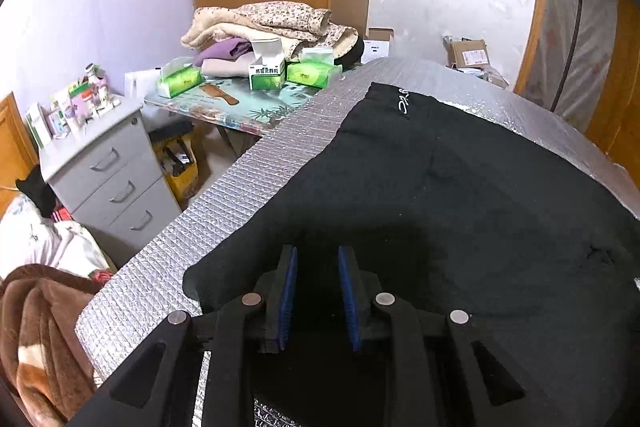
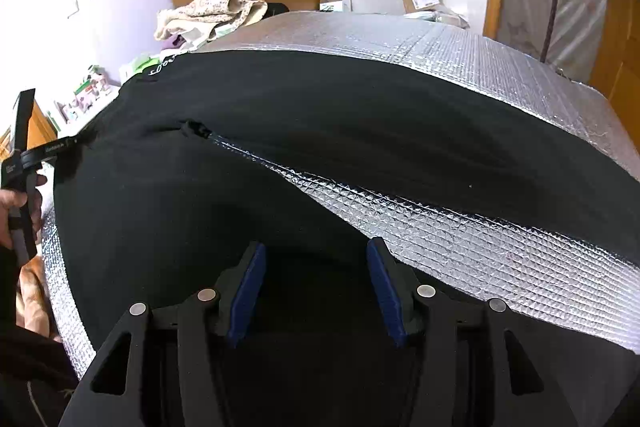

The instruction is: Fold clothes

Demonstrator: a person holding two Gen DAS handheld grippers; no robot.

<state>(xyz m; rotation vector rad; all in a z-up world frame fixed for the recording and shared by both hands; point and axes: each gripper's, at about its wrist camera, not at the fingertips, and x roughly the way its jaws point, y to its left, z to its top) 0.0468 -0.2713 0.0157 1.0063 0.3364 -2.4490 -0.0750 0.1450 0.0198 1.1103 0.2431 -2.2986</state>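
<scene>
In the left wrist view, our left tool (image 1: 317, 297) hangs with its blue pads apart and nothing between them, over the near edge of the black cloth trousers (image 1: 460, 195), whose length runs away toward the lettered waistband across the silver quilted foil surface (image 1: 256, 171).

In the right wrist view, our right tool (image 2: 316, 293) is spread wide and empty above the near trouser leg, the legs stretching off to the right.

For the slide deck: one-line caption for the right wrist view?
Open right gripper poised over black trousers spread on a silver foil mat.
</scene>
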